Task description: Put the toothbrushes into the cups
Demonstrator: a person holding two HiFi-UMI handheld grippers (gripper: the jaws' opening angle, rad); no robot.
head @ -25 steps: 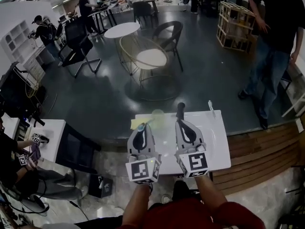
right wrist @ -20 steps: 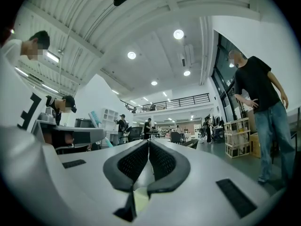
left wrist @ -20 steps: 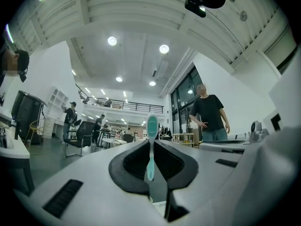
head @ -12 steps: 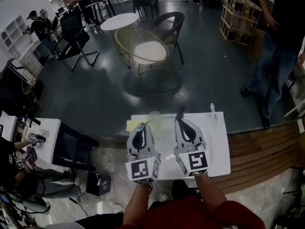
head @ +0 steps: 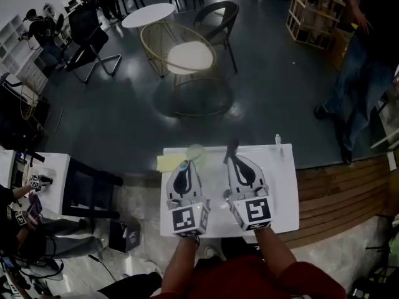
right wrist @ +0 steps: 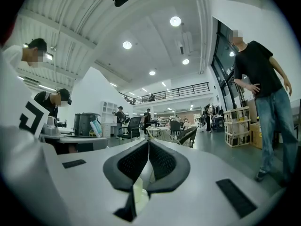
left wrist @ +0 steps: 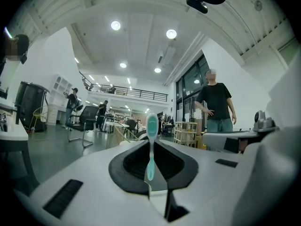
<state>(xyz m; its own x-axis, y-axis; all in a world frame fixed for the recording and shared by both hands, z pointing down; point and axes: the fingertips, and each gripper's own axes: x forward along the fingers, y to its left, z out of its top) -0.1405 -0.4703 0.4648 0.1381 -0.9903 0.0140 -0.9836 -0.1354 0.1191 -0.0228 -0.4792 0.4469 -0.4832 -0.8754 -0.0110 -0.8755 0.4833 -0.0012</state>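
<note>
Cup: pale green cup (head: pixel 196 152) on the white counter (head: pixel 280 192), contents unclear.
Left hand-held gripper (head: pixel 182 169): level, clamping a teal toothbrush (left wrist: pixel 151 126) upright, near the cup.
Right hand-held gripper (head: pixel 233 161): level, jaws together, nothing held.

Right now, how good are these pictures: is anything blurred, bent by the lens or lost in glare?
Head view: strong fisheye bending, a dim floor, the white table nearly washed out. Left gripper view: the teal toothbrush in the left gripper is fairly sharp, the ceiling lamps flare, the corners are black. Right gripper view: the same round distortion, the right gripper soft in its near body.
</note>
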